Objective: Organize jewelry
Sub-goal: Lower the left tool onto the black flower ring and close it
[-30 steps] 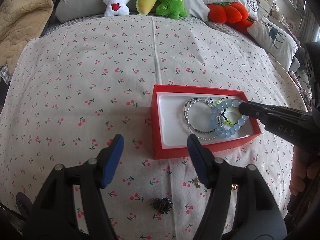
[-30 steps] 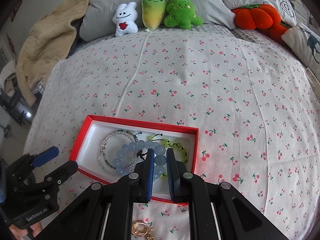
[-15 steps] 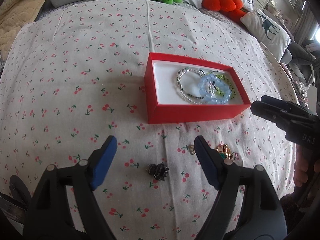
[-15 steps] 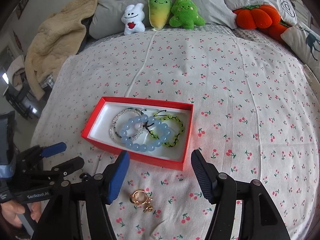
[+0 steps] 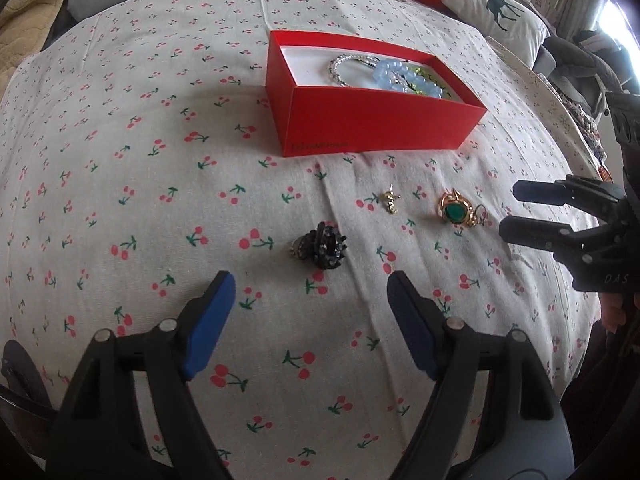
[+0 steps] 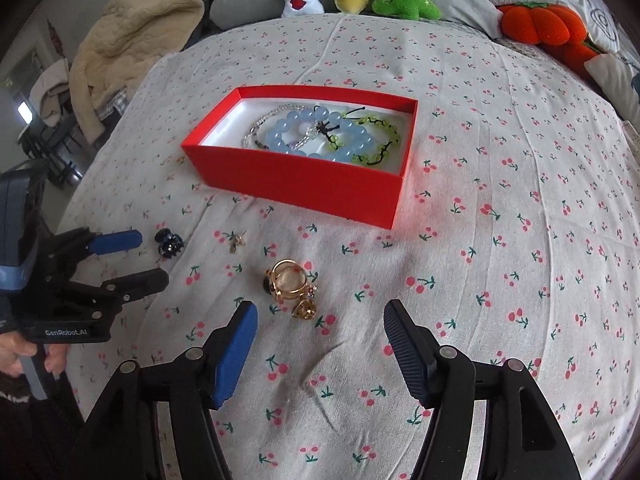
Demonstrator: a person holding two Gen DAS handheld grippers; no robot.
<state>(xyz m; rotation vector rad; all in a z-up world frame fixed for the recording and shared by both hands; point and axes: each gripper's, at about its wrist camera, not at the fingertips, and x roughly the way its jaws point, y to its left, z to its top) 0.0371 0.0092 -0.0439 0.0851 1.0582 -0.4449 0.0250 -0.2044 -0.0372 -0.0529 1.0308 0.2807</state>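
Both hand-held grippers, left (image 5: 310, 322) and right (image 6: 318, 346), hover spread wide and empty above the bed (image 6: 500, 160), apparently lining up on the black ring (image 5: 320, 245) and gold rings (image 6: 291, 285) lying loose before the bracelet-filled red box (image 6: 296, 178).

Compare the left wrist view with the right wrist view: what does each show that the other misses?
Only the left wrist view shows the deer pillow and the gold ring's green stone. Only the right wrist view shows the beige blanket in full and the person's hand gripping the left claw. Both share the red box of bracelets, the black ring, the small gold earring, and open claws.
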